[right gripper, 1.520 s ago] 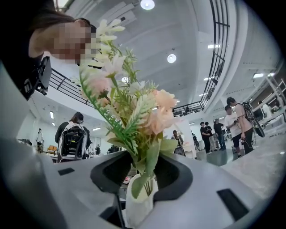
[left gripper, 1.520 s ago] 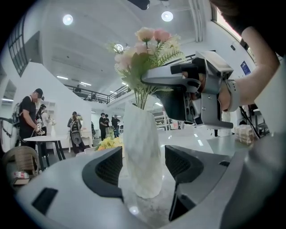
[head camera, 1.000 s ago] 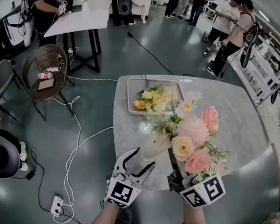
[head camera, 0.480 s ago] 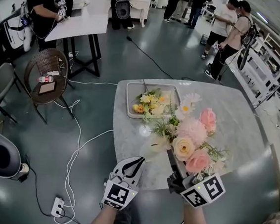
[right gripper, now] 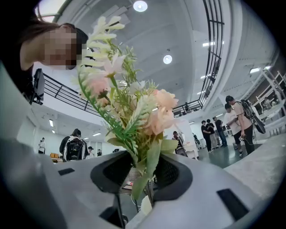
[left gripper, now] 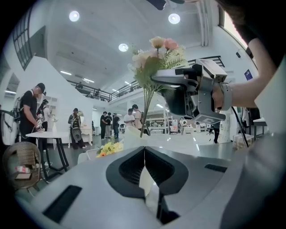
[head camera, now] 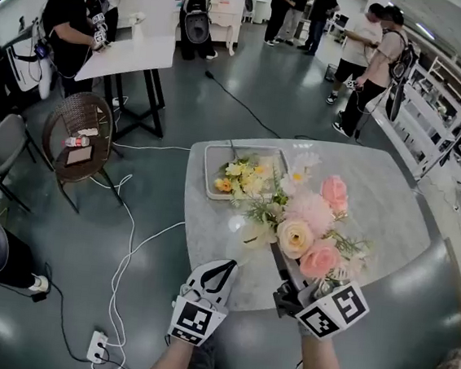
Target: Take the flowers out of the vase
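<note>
A bouquet of pink and cream flowers [head camera: 308,229] rises from a small white vase [head camera: 250,235] near the front edge of the marble table [head camera: 384,204]. My right gripper [head camera: 285,290] is shut on the stems [right gripper: 147,172] low down, and the blooms [right gripper: 134,103] fan out above its jaws. My left gripper [head camera: 223,273] is shut at the vase's base. In the left gripper view a thin white piece of the vase [left gripper: 133,136] sits pinched in the slit of the left gripper [left gripper: 144,154]. There the stems [left gripper: 145,112] still run down to the vase's mouth.
A grey tray [head camera: 213,163] holding yellow flowers [head camera: 243,177] lies at the table's far left. A wicker chair [head camera: 76,135], floor cables [head camera: 127,234] and a power strip [head camera: 96,344] are to the left. Several people stand at the back of the room.
The left gripper's jaws stood wide open around the vase's base a second ago and are now shut. The right gripper has kept its hold on the stems.
</note>
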### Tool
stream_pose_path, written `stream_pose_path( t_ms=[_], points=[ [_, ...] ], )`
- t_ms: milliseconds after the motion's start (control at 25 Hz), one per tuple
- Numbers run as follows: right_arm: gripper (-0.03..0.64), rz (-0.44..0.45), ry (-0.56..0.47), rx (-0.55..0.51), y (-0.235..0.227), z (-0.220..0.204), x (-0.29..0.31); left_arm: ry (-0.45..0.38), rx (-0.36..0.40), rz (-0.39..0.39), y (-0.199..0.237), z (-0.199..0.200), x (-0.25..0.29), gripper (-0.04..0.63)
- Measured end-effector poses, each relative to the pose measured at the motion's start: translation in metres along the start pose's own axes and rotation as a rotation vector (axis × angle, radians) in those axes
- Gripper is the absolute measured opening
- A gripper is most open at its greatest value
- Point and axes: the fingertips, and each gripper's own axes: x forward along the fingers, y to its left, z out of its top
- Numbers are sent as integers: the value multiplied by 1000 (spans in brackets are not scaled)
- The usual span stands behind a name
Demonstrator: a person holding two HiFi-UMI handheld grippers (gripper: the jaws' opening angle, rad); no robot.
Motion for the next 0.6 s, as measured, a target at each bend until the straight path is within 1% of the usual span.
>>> stream_pose_path(
  t_ms=[600],
  points=[
    [164, 20, -75, -21, 17, 46, -11, -27, 34, -23, -16, 33, -10, 15]
  ],
)
